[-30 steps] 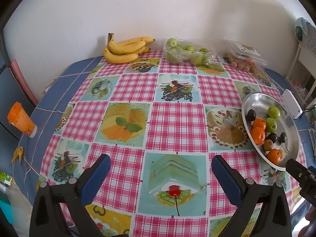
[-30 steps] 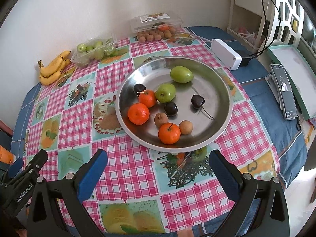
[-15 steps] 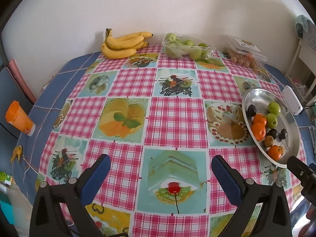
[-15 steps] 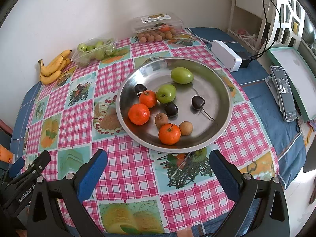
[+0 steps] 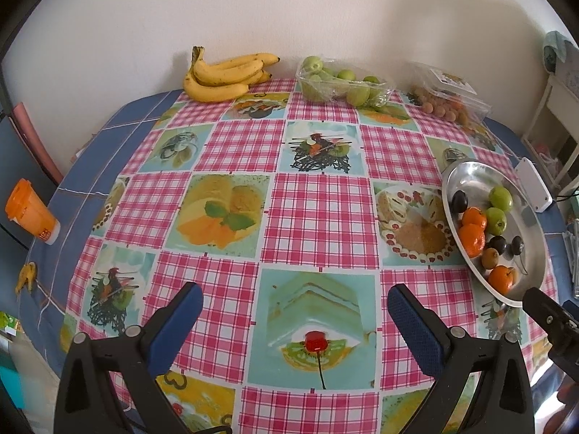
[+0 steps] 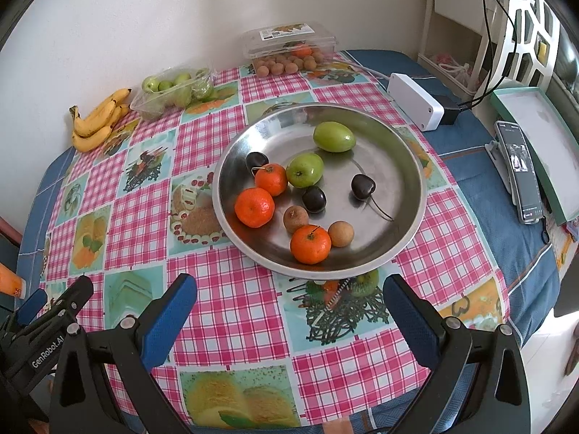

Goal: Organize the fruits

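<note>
A steel plate (image 6: 405, 144) (image 5: 470, 173) holds three tangerines (image 6: 254, 207), two green fruits (image 6: 333, 136), dark cherries (image 6: 362, 186) and small brown longans (image 6: 340, 233). My right gripper (image 6: 289, 294) is open just in front of the plate's near rim, nothing between its fingers. My left gripper (image 5: 295, 302) is open over the checked tablecloth, well left of the plate. At the far edge lie a banana bunch (image 5: 222, 76), a bag of green fruits (image 5: 342, 83) and a clear box of longans (image 5: 448, 103).
A white box (image 6: 415, 105) with a cable sits behind the plate. A phone on a stand (image 6: 519, 171) and a green tray (image 6: 542, 148) are at the right. An orange cup (image 5: 30, 211) stands off the table's left side.
The left gripper has drawn back and lifted a little, so the bananas and plate appear slightly farther. The right view has hardly shifted. Both grippers remain open.
</note>
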Available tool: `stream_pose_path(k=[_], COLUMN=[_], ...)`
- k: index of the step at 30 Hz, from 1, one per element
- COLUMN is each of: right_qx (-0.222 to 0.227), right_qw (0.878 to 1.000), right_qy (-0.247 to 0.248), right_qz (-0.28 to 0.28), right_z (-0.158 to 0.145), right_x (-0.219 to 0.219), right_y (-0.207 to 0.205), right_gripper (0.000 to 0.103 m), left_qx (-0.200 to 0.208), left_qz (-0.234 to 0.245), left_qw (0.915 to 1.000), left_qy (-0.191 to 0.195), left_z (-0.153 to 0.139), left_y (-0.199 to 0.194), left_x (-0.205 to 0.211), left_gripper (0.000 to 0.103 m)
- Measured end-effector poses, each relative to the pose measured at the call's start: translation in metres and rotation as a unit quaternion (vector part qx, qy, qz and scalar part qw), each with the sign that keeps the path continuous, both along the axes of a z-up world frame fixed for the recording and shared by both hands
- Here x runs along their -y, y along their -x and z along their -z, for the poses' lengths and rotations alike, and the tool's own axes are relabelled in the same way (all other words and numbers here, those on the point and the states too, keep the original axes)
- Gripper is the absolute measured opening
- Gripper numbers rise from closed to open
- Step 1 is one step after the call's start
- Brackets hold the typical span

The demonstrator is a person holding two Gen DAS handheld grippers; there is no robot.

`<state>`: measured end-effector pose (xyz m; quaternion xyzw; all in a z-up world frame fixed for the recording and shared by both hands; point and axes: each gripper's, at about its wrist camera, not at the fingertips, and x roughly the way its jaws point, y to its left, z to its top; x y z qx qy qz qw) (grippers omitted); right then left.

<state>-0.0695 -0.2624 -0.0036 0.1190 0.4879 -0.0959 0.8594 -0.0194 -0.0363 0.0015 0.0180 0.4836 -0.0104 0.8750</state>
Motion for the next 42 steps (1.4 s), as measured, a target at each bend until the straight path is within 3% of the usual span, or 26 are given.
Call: stream_pose_path(k=[42], right_qx=[0.000], right_qw=[1.000], right_qy=[0.000], right_qz=[0.001], right_z=[-0.0005], right_x=[-0.0003], right_y=[0.0001], right_gripper=[0.102], left_qx=[-0.001], left_qz=[-0.005], left_qw=[1.0000], left_qy=[0.006], left_z=[-0.0015], left_y=[-0.0001], left_x=[0.0012], left_gripper=[0.103])
